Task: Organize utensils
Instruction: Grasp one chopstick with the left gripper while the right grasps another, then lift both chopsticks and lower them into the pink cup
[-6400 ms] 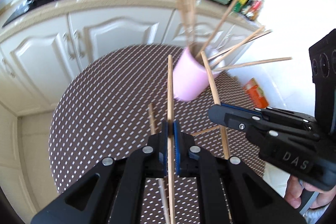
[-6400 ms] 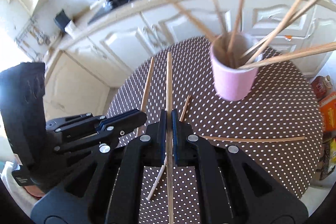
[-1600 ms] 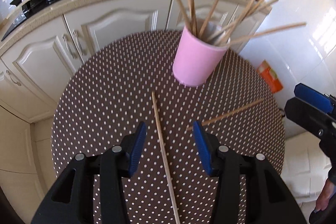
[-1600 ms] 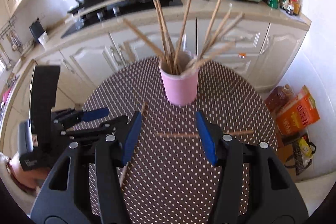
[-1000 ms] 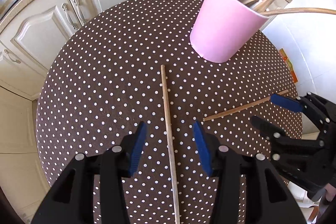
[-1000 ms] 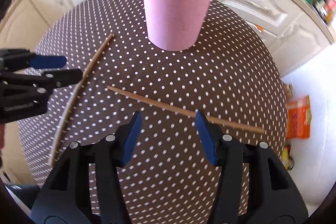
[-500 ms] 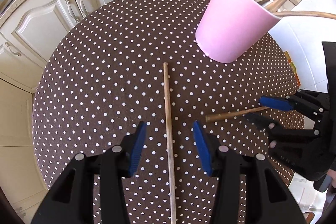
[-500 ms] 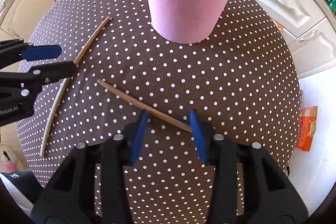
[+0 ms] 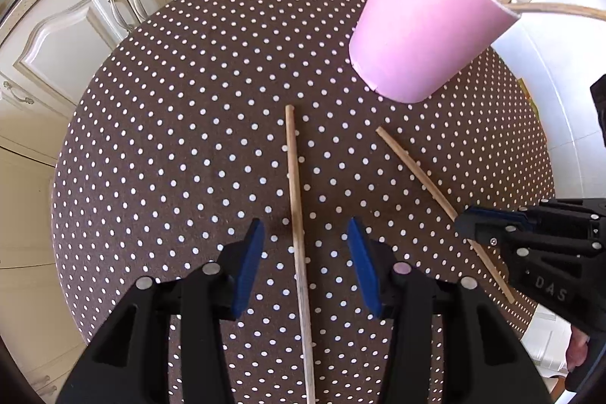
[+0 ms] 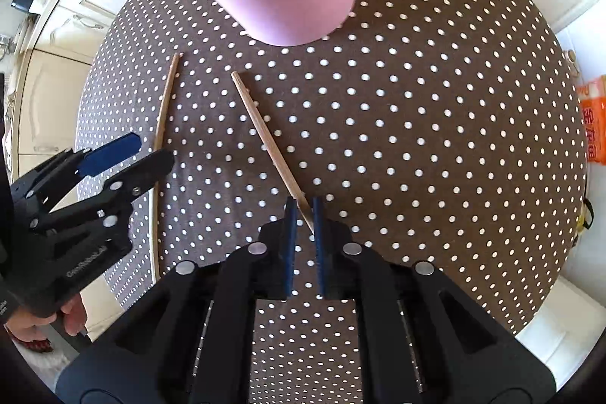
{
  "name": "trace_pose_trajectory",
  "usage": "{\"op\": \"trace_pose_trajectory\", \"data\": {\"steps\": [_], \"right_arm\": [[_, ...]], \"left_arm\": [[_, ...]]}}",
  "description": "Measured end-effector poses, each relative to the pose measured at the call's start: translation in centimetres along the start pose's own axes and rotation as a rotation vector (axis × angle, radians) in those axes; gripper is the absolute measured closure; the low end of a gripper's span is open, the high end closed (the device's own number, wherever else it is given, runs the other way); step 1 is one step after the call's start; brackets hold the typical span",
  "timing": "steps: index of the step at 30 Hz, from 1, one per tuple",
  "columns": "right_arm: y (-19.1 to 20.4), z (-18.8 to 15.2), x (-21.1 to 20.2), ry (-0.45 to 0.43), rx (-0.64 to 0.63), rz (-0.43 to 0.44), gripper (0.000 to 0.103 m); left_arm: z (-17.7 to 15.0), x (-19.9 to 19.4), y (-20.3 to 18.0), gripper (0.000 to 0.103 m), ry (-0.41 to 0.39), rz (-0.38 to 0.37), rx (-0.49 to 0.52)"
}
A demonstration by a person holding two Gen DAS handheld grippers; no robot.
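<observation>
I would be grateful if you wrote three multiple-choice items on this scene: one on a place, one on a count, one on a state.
1. Where does the pink cup stand?
A. on the dotted table
B. on the floor
C. on the counter

2. How many chopsticks lie flat on the table?
A. one
B. two
C. four

3. How do the left gripper's jaws stand?
A. clamped on a chopstick
B. apart, either side of a chopstick
C. shut on nothing

Answers:
1 A, its base rests on the cloth.
2 B, the left chopstick and the right chopstick.
3 B, a clear gap shows on both sides.
</observation>
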State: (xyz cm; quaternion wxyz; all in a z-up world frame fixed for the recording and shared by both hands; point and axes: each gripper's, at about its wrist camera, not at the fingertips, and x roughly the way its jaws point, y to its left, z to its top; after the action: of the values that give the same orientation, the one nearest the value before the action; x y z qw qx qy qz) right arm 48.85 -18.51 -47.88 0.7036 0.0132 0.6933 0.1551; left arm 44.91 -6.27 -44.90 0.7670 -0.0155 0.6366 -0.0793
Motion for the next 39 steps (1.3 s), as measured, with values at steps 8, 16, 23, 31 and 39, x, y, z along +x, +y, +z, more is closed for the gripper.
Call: {"op": "trace_pose_trajectory", "data": {"steps": [8, 16, 23, 31, 39], "right_arm": [[3.9, -0.9, 1.1, 0.008, -0.151, -0.097, 0.094], [7.6, -1.7, 3.0, 0.053, -0.252, -0.162, 0.094], [4.7, -0.9, 1.2, 0.04, -0.197, -0.089, 0.097], [4.5, -3.6, -0.7, -0.034, -0.138, 0.0, 0.098], [4.0, -6.3, -5.3, -0.158, -0.062, 0.088, 0.097]], "left_arm": [[0.1, 0.6, -0.2, 0.083, 0.03, 0.029, 0.01], [0.4, 0.5, 1.2, 0.097, 0.044, 0.046, 0.012], [-0.2, 0.2, 1.5, 0.098, 0.017, 0.043, 0.004], [-1.7, -2.5, 0.4, 0.098, -0.063, -0.004, 0.014], [-1.8, -6.0, 0.4, 0.098, -0.171, -0.083, 0.05]]}}
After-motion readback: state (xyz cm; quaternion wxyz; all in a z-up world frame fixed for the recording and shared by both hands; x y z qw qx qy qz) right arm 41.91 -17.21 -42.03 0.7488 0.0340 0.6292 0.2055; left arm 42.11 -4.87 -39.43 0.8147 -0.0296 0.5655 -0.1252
